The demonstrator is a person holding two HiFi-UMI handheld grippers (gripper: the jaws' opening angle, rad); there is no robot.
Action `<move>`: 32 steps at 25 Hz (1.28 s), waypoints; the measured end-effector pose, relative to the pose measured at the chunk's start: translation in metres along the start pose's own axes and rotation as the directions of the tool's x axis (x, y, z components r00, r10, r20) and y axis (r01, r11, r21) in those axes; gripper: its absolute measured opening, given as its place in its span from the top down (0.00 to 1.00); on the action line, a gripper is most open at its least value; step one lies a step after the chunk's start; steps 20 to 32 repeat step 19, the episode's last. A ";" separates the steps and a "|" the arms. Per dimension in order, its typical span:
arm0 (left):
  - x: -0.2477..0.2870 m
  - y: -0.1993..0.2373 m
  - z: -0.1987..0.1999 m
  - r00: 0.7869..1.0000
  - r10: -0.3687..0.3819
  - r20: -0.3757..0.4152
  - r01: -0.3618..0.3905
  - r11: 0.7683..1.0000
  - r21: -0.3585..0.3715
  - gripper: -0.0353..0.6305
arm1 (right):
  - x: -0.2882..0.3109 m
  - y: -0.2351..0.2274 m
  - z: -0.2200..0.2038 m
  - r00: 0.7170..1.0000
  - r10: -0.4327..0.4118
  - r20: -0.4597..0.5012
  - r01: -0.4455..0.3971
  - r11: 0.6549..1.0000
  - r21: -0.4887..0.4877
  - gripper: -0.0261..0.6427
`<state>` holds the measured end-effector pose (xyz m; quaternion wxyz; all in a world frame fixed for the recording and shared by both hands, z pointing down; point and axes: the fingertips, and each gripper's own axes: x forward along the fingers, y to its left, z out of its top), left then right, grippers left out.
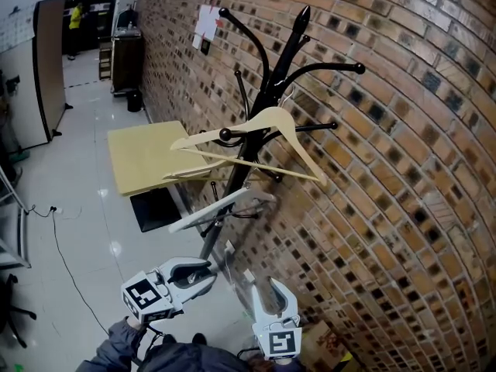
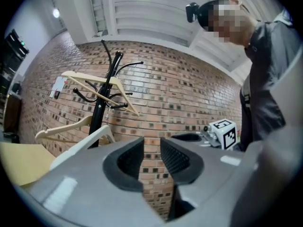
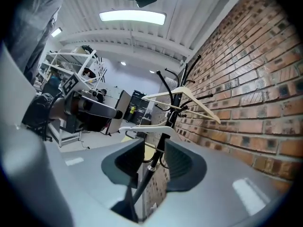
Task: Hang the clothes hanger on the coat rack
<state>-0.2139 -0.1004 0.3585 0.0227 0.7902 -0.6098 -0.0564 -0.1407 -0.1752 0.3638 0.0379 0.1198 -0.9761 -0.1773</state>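
Before the coat rack, left claw and right claw point level, slightly parted, empty.

The right tool had its jaws apart with nothing gripped. Through the gap showed the black pole of the coat rack, which stood farther off beside the brick wall on the right. A wooden hanger hung tilted on the rack's upper arms, and a white hanger hung lower down. At the left, a hand held the left tool, a dark shape pointing right. A ceiling light glowed overhead.
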 end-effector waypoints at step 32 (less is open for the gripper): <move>-0.005 -0.005 -0.010 1.000 0.020 0.009 -0.020 1.000 -0.022 0.81 | 0.000 0.000 0.004 1.000 0.027 0.011 -0.027 1.000 0.006 0.80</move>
